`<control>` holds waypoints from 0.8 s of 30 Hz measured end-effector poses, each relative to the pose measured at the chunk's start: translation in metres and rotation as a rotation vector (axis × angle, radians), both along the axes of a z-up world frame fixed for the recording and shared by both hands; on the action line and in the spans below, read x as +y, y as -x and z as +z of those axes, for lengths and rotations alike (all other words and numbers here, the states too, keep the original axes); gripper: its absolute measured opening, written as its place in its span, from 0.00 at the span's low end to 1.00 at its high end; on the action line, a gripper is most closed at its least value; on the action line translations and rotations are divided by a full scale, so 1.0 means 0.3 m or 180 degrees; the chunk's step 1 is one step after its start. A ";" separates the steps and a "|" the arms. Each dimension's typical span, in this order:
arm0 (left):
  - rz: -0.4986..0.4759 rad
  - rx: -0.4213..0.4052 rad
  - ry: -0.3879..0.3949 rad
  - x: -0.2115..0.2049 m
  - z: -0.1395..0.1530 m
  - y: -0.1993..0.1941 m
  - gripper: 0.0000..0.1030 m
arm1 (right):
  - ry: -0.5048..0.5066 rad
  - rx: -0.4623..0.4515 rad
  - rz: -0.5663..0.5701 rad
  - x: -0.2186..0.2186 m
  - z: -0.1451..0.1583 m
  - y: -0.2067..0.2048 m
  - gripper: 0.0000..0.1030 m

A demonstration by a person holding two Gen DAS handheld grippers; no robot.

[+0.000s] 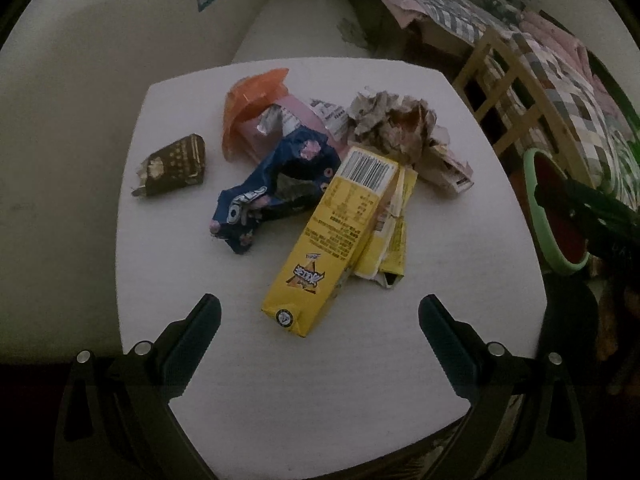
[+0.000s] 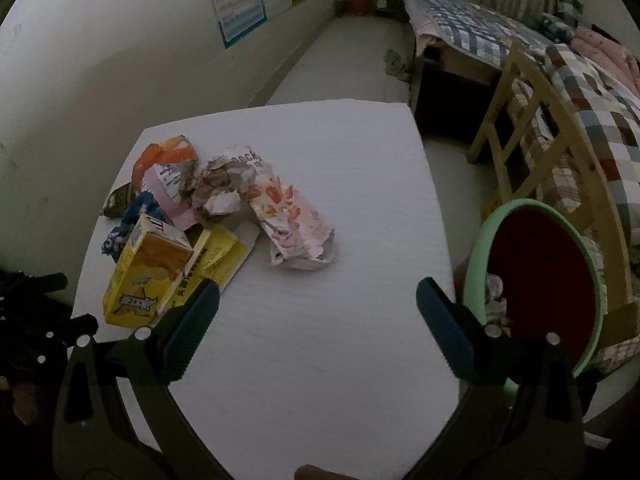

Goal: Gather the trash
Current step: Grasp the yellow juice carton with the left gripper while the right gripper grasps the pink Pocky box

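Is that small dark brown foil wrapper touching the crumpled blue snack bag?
Apart. In the left wrist view, the dark brown foil wrapper lies alone, with bare white table showing between it and the crumpled blue snack bag.

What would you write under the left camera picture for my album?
Open left hand-held gripper hovers over a yellow carton and crumpled wrappers on a white table.
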State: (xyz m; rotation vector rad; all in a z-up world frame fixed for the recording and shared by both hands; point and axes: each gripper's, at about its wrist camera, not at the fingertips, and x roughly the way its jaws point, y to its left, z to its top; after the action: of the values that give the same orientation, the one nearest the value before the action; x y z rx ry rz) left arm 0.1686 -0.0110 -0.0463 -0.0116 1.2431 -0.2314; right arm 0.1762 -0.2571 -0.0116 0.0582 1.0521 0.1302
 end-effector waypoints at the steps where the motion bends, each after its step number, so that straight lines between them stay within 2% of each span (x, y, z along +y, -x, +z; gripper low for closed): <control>1: -0.0005 0.0024 0.0025 -0.002 -0.006 -0.003 0.92 | -0.0002 0.0012 0.0003 0.004 -0.005 -0.005 0.94; 8: -0.0051 0.0169 0.0021 -0.002 -0.069 -0.062 0.90 | 0.0048 0.0109 0.0073 0.030 -0.063 -0.064 0.94; 11: -0.0095 0.0230 0.0016 -0.011 -0.093 -0.082 0.85 | 0.0105 0.0156 0.0122 0.044 -0.097 -0.096 0.94; 16: -0.0122 0.0271 -0.0014 -0.027 -0.121 -0.114 0.84 | 0.0314 0.0196 0.0316 0.095 -0.150 -0.154 0.93; 18: -0.0134 0.0287 -0.0006 -0.034 -0.134 -0.125 0.84 | 0.0406 0.0207 0.0388 0.114 -0.170 -0.173 0.90; 24: -0.0141 0.0342 0.0024 -0.039 -0.162 -0.152 0.73 | 0.0620 0.0298 0.0577 0.161 -0.240 -0.223 0.69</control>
State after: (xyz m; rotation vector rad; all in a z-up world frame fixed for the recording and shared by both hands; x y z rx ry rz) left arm 0.2142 -0.0227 -0.0949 -0.0030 1.3503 -0.2768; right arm 0.2430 -0.2090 -0.0837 -0.2096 1.1585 0.1899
